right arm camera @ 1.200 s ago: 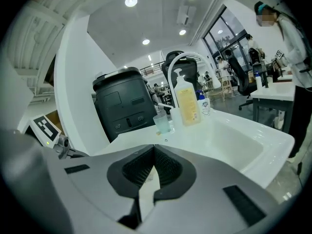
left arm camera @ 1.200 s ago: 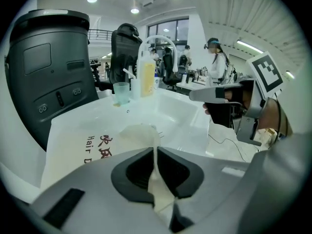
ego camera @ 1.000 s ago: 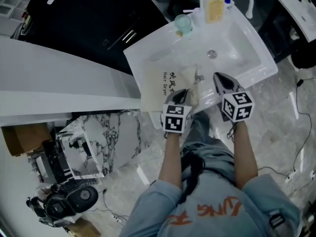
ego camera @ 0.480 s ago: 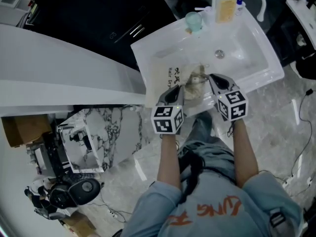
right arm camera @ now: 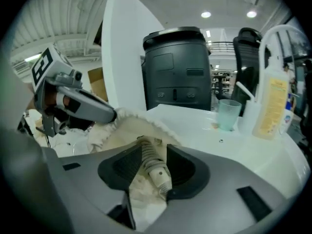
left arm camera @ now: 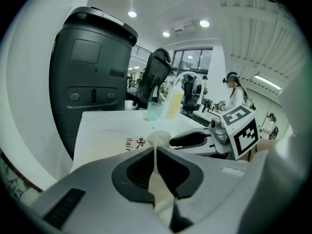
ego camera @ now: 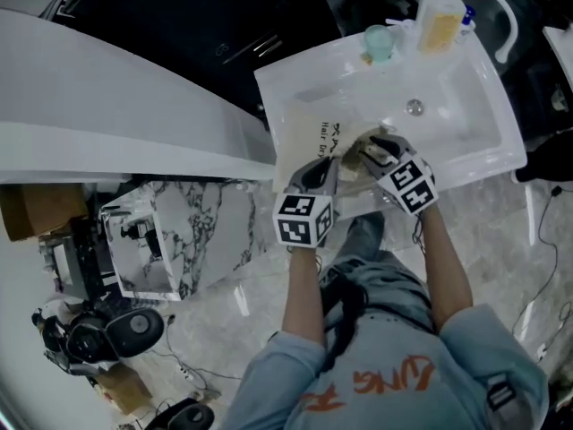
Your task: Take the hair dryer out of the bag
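Note:
A cream cloth bag printed "Hair Dryer" lies on the white counter left of the sink basin. My left gripper is shut on the bag's cloth edge at its open end, holding it up. The right gripper is at the bag's mouth with its jaws opening. A ribbed white cord end of the hair dryer pokes out of the bag and lies between those jaws. The rest of the hair dryer is hidden inside the bag. The left gripper shows beside the bag.
A pale green cup, a yellow soap bottle and a curved white faucet stand at the sink's far rim. A tall black bin is behind the counter. A marble-fronted cabinet sits below on the left.
Both grippers have moved up to the bag's mouth. The right gripper has rolled and shifted left to the opening, and its jaws have parted. The left still pinches the cloth.

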Demonstrator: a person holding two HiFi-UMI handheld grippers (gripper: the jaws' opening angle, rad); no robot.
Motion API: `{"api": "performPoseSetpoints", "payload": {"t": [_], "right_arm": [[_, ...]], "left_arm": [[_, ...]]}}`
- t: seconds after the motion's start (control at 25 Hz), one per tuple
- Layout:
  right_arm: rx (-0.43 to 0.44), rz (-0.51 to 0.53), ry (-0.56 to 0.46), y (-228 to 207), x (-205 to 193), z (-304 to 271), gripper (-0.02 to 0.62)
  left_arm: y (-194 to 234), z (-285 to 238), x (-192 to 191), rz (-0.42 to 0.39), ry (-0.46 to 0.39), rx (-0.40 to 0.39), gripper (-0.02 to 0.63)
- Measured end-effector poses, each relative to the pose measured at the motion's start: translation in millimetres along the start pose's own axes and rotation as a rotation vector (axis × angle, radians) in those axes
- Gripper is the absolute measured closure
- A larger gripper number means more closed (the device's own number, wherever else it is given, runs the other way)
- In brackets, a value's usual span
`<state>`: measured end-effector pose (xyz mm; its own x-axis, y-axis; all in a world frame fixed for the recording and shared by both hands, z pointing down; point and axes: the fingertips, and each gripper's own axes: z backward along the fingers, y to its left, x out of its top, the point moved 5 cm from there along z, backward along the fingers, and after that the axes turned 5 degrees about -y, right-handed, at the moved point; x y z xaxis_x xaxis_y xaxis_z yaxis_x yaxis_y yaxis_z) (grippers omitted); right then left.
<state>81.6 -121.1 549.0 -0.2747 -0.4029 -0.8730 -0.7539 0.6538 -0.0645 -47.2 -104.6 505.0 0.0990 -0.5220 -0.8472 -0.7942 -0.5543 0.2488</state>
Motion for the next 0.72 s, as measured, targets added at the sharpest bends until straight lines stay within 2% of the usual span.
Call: {"api": "performPoseSetpoints", "payload": {"t": [0.24,0.44,0.72], "right_arm": [[0.160,0.221,0.145,23.1,-6.1,-42.3,0.391],[0.230,0.380,0.264,27.1,-13.7,-72.1,0.337],[0.319,0.468,0.373,33.2,-26.5,-94.6,0.319]], "left_arm": [[5.1,1.2,-2.5,0.025,-0.016,-0.079,0.591],[6.9,0.7,-2.7,0.016,-0.048,-0.165,0.591],[17.3,2.6,-7.2,0.032,-0.040,-0.220,0.591]]}}
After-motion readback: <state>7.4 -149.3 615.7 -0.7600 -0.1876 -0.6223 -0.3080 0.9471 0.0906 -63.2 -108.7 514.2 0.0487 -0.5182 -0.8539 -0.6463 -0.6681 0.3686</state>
